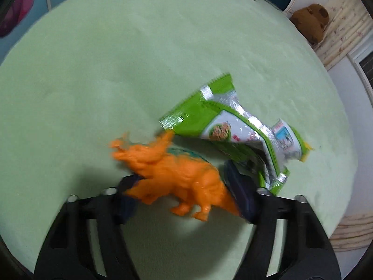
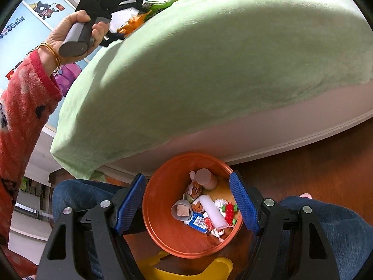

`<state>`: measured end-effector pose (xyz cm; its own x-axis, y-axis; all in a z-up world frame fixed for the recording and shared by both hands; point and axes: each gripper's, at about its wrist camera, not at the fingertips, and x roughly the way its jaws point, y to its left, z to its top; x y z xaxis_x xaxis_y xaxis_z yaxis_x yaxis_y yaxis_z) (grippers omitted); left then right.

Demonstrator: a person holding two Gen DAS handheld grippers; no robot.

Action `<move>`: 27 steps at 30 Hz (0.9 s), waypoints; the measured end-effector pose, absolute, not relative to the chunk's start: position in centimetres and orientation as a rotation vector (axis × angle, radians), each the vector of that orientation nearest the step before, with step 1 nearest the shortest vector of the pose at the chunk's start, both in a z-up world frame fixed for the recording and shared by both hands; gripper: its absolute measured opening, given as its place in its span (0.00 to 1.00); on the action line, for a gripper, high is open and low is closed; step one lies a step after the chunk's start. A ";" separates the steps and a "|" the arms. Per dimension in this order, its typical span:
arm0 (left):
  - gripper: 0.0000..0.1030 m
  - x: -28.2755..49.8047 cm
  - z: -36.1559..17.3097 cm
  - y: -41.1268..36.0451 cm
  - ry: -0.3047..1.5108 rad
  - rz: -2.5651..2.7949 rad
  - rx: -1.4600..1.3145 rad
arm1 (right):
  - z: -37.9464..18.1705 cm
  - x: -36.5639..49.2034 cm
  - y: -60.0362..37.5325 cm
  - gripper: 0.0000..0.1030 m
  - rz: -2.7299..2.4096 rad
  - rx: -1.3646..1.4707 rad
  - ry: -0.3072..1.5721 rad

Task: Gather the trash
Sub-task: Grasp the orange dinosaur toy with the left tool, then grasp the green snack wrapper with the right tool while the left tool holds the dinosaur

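Working trash pickup on bed (image 1: 116, 58): our left gripper (image 1: 184, 186) straddles orange toy dinosaur (image 1: 177, 175), whether pads press it we cannot tell. Green snack wrapper (image 1: 233, 126), real trash, lies just beyond. Right gripper (image 2: 186, 207) released, empty, above orange bin (image 2: 163, 221). Next, we judge: skip toy, pinch wrapper edge.

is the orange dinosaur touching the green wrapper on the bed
Cannot tell. In the left wrist view the orange dinosaur's horn overlaps the green wrapper's edge, but blur hides any contact or gap; the right wrist view shows them too small.
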<state>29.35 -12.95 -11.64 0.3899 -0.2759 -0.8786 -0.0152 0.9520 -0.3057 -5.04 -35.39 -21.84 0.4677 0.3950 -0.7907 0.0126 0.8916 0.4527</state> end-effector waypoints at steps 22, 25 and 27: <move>0.53 20.9 -6.9 -3.2 0.915 -0.346 -0.274 | -7.4 10.0 -33.3 0.80 0.277 0.031 0.728; 0.53 19.4 -6.4 -1.5 0.899 -0.351 -0.281 | -6.9 16.8 -32.0 0.82 0.248 -0.013 0.744; 0.53 18.2 -6.2 -0.7 0.894 -0.354 -0.291 | -7.1 20.6 -30.9 0.85 0.229 -0.064 0.765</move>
